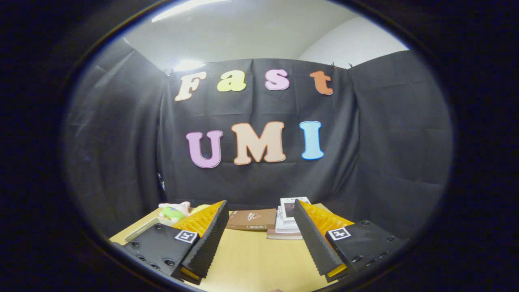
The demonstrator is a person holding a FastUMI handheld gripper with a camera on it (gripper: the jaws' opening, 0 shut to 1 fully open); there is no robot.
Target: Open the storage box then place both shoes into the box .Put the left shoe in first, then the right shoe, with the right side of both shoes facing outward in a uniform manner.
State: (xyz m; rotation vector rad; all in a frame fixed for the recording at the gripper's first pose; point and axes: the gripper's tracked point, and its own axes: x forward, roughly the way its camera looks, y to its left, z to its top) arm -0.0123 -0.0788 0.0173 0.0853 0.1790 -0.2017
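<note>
The hand-held gripper [259,239] hangs above the pale wooden table [251,263], its fingers spread wide apart with nothing between them. Beyond the fingertips, at the table's far edge by the black cloth wall, a flat brown storage box [251,219] lies closed. Just beside it to the right sits a small stack of books [286,221]. Behind the left finger, a plush toy [174,211] rests in a shallow light-coloured tray [142,230].
</note>
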